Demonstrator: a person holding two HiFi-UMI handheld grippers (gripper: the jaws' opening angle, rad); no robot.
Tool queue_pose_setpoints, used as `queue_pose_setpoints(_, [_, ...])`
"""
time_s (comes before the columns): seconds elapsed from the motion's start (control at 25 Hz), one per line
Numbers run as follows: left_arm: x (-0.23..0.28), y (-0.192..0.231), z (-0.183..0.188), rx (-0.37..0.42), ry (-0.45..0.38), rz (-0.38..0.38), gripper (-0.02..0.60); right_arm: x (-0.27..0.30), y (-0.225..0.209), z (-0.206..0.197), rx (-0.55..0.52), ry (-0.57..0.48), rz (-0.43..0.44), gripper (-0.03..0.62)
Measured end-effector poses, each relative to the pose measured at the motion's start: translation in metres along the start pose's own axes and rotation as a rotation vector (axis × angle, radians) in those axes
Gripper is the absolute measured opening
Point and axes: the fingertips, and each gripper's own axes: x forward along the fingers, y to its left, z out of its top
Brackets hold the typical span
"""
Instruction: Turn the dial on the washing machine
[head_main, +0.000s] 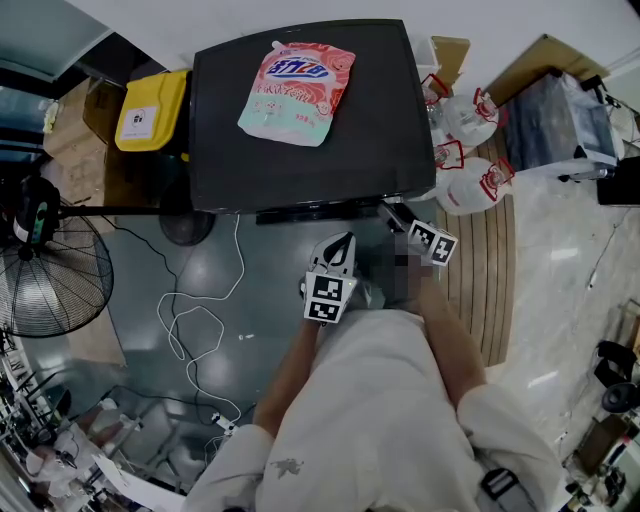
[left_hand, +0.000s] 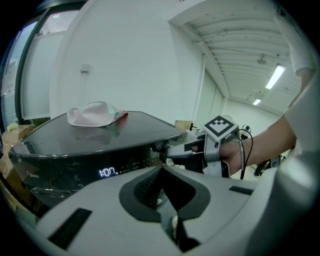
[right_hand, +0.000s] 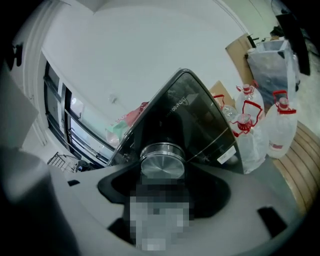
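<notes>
The black washing machine (head_main: 230, 150) stands ahead of me, with a pink detergent bag (head_main: 297, 90) lying on its lid. Its round silver dial (right_hand: 161, 164) sits on the front panel and fills the gap between the jaws of my right gripper (right_hand: 161, 172), which is shut on it. In the left gripper view the right gripper (left_hand: 170, 152) reaches to the panel, to the right of the lit display (left_hand: 109, 172). My left gripper (head_main: 343, 243) hangs just in front of the machine, apart from it, jaws shut and holding nothing.
A yellow bin (head_main: 150, 110) stands left of the machine and a floor fan (head_main: 50, 280) further left. Several water jugs (head_main: 470, 150) crowd the right side on a wooden platform (head_main: 490, 280). A white cable (head_main: 195, 320) snakes over the floor.
</notes>
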Motion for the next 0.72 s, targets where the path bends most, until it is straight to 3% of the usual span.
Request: queue_pose_setpoints(0.72, [-0.0011, -0.0006, -0.0025, 0.003, 0.001, -0.008, 0.012, -0.001, 0.0025, 0.0006, 0.178, -0.016, 0.101, 0.287])
